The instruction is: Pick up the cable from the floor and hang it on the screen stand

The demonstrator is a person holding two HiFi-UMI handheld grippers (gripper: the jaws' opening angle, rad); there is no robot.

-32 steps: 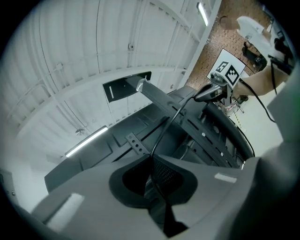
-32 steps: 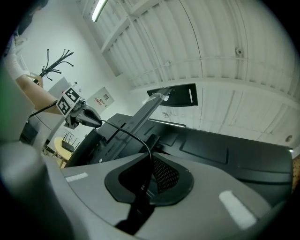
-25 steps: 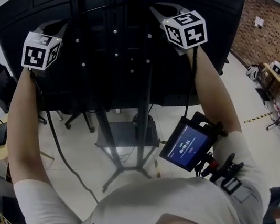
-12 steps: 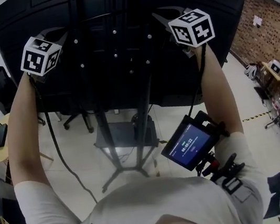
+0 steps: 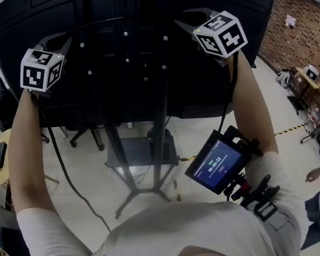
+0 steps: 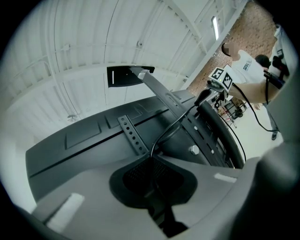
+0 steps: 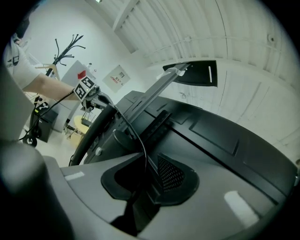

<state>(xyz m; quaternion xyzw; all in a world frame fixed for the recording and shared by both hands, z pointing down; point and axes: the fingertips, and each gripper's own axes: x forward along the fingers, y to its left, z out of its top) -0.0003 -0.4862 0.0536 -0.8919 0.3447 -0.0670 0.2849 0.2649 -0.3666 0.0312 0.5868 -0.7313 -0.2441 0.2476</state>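
While left fingers [image 6: 136,176] clamp cable [image 6: 169,127] | right fingers [image 7: 170,176] just opening, cable between.

Cable [image 6: 179,121] spans back of screen stand [image 5: 113,126], L tool [image 6: 151,155] to R tool [image 7: 146,157].

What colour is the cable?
Black. The cable shows best in the left gripper view.

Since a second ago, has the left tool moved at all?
Yes. The left tool, gripping the cable, has sunk slightly toward the screen's lower edge in the head view.
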